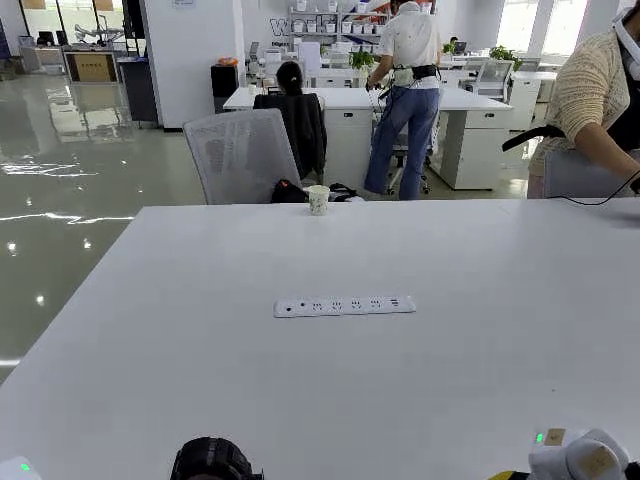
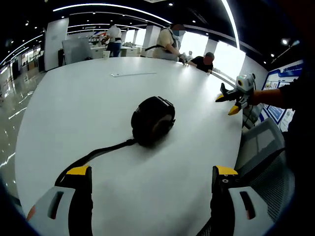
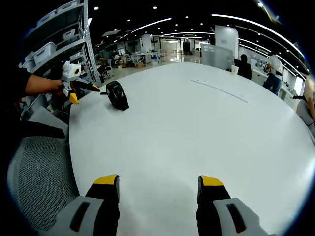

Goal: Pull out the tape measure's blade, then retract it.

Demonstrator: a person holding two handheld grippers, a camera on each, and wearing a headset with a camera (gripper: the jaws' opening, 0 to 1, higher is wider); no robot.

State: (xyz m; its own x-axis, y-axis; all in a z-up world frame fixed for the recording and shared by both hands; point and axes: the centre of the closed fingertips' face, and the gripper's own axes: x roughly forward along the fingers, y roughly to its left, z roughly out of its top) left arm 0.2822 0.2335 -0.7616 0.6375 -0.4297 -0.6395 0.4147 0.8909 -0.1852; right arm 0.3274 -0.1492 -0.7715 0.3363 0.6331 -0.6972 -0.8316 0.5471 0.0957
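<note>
A black, round tape measure (image 2: pixel 153 119) lies on the white table (image 2: pixel 74 98) just beyond my left gripper (image 2: pixel 151 172). That gripper is open and holds nothing. The tape measure's black wrist strap (image 2: pixel 98 152) trails back toward the left jaw. No blade shows outside the case. My right gripper (image 3: pixel 158 181) is open over bare table, well away from the tape measure (image 3: pixel 116 94). In the head view the tape measure (image 1: pixel 213 462) sits at the table's near edge, with the right gripper (image 1: pixel 585 460) at the bottom right corner.
A white power strip (image 1: pixel 344 306) lies mid-table and a paper cup (image 1: pixel 318 199) stands at the far edge. A grey mesh chair (image 1: pixel 243 155) is behind the table. One person (image 1: pixel 600 100) leans at the far right corner; others work at desks beyond.
</note>
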